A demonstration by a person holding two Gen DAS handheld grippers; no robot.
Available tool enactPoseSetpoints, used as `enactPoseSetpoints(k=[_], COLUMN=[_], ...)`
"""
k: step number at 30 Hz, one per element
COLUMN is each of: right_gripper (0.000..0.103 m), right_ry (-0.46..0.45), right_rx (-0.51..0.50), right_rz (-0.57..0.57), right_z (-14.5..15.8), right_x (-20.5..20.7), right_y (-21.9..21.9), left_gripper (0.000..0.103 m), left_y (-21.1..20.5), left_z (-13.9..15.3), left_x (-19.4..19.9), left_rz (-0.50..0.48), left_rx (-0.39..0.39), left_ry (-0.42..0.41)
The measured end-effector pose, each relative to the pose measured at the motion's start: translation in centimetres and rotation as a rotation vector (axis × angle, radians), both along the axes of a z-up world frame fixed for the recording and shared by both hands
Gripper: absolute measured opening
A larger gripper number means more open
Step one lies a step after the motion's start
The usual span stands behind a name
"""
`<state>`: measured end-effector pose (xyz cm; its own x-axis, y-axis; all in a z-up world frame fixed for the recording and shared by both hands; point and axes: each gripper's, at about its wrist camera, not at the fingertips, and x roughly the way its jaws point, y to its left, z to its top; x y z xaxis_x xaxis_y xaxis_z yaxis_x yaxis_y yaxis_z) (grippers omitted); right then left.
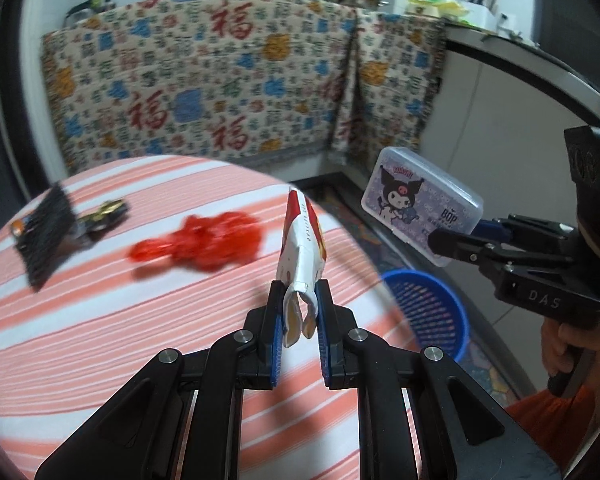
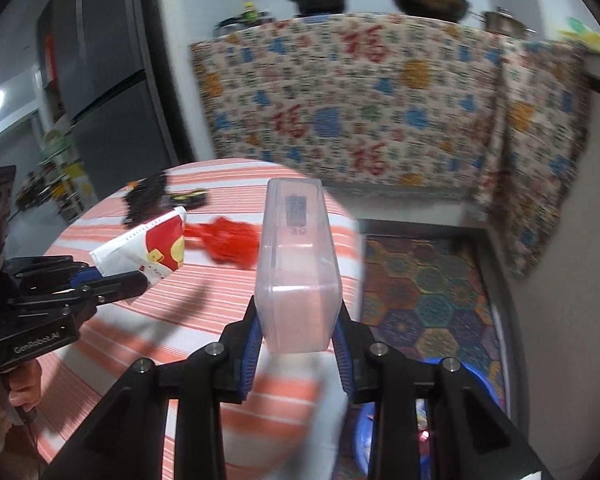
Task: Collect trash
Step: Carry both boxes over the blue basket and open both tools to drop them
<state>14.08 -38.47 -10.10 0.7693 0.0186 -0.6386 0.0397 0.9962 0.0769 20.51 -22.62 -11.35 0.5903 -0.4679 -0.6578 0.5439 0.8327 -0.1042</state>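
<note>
My left gripper [image 1: 299, 304] is shut on a flattened white, red and yellow paper carton [image 1: 302, 242], held above the round table's right side; the carton also shows in the right wrist view [image 2: 148, 250]. My right gripper [image 2: 298, 320] is shut on a clear plastic box [image 2: 296, 264] with a cartoon lid, which also shows in the left wrist view [image 1: 422, 204], held past the table's right edge above the floor. A blue trash basket [image 1: 432, 312] stands on the floor beside the table, partly hidden under my right gripper [image 2: 476, 380].
On the pink striped tablecloth [image 1: 100, 320] lie a crumpled red plastic bag [image 1: 204, 244], a black brush-like item [image 1: 46, 236] and a small toy car [image 1: 106, 214]. A patterned cloth [image 1: 240, 76] hangs over the counter behind. A patterned floor mat [image 2: 428, 292] lies right of the table.
</note>
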Motion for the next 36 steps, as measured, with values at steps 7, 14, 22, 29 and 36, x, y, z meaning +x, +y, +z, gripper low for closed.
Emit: enactPoseSetpoints(k=[7,14,22,29,36], right_gripper=[0.033,0.033,0.033,0.033,0.052], right_ry=[0.012,0.084,0.209,0.269,0.296], right_rx=[0.015,0.034,0.072,0.099,0.118], right_rz=[-0.184,-0.295,-0.351,-0.372,-0.383], right_z=[-0.5,-2.1,-5.2,-6.8,-8.2], right_x=[-3.7,-5.4,-6.2,-6.6,-5.9], right_y=[-7.4,-12.4,-15.9,-17.8,-18.9], left_gripper=[0.013,0.013,0.013,0.014,0.059], left_y=[-8.3,-14.3,-18.5,-20.8,-23.1], left_z=[-1.4,-3.1,-6.0,-8.4,-10.6], left_x=[0.4,0.8,1.0,0.9,1.7], left_rz=[-0.105,-0.174,-0.217,-0.244,-0.262], left_rx=[-0.018,-0.009,0.027,0.067,0.089], left_ry=[0.065,0.125,0.190,0.228,0.254])
